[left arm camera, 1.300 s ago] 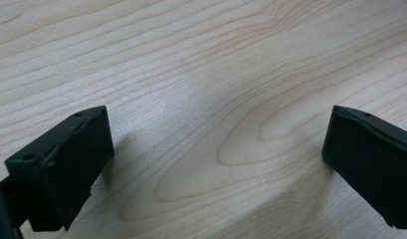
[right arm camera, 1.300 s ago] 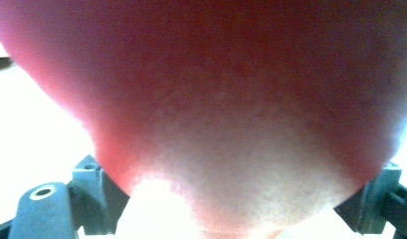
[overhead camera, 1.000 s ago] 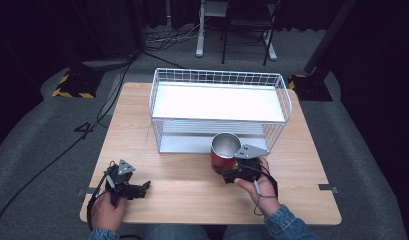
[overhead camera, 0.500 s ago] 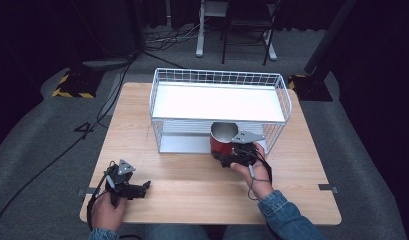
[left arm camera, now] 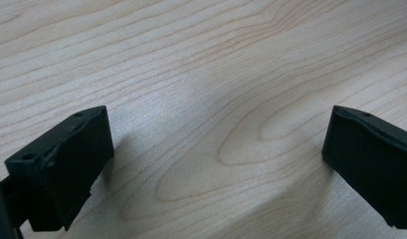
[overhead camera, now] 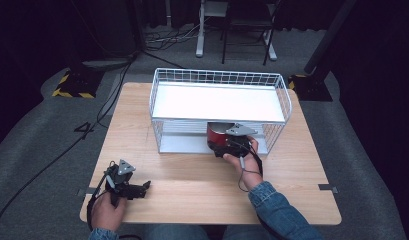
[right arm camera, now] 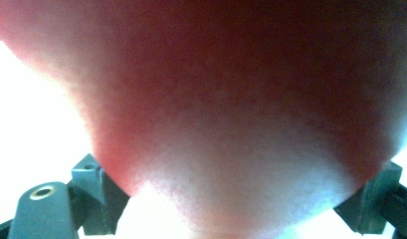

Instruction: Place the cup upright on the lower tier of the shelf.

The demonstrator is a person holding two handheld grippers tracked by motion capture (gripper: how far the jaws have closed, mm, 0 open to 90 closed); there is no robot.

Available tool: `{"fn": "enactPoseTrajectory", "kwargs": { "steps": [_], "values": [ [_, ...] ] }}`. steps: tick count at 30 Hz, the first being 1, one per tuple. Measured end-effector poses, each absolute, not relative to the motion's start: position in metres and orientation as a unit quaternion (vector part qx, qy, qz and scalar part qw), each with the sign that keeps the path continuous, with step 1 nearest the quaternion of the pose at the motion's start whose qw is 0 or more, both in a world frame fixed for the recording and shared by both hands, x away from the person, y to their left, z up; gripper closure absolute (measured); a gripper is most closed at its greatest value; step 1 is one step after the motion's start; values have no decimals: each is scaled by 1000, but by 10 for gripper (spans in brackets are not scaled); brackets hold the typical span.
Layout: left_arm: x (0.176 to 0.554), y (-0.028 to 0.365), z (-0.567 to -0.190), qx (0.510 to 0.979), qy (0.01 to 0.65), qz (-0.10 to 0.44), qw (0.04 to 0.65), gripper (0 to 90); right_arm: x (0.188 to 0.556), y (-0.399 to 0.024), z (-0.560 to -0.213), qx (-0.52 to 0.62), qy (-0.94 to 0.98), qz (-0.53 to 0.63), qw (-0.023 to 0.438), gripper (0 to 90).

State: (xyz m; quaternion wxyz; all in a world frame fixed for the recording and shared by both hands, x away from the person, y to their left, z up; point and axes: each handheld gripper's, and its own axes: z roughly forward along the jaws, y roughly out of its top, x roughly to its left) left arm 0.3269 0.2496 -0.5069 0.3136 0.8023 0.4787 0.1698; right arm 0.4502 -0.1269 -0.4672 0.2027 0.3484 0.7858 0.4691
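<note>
- While the right gripper (overhead camera: 231,142) clamps its jaws on the red cup (overhead camera: 218,135), the cup sits at the front opening of the white wire rack (overhead camera: 157,100), under the rack's upper shelf and over its lower shelf; whether the cup's base touches that lower shelf cannot be told
- Seen from the high view, the grey three-cornered plate (overhead camera: 240,130) on top of the right gripper lies just beside the cup's rim; the person's right hand (overhead camera: 242,160) wraps the gripper's body from behind, with a denim sleeve (overhead camera: 277,210) trailing toward the table's near edge
- Up close in the right gripper view, the cup's red wall (right arm camera: 216,99) is a blurred curve, pressed between the dark jaw parts at both lower corners
- Well apart from the rack, the left gripper (overhead camera: 142,187) rests low over the wooden table (overhead camera: 192,175) near its front left corner, held by the left hand (overhead camera: 107,210); its jaws stand wide open with nothing between them, bare wood grain (left arm camera: 216,124) showing in the gap
</note>
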Motion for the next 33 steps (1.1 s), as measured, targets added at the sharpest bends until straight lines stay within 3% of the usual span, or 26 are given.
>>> {"fn": "enactPoseTrajectory", "kwargs": {
  "steps": [12,33],
  "values": [
    [327,250,-507,802,479,170,314,0,472,-120,-477,373,768,468,227,168],
    [327,250,-507,802,479,170,313,0,485,-120,-487,394,758,471,221,163]
  ]
}}
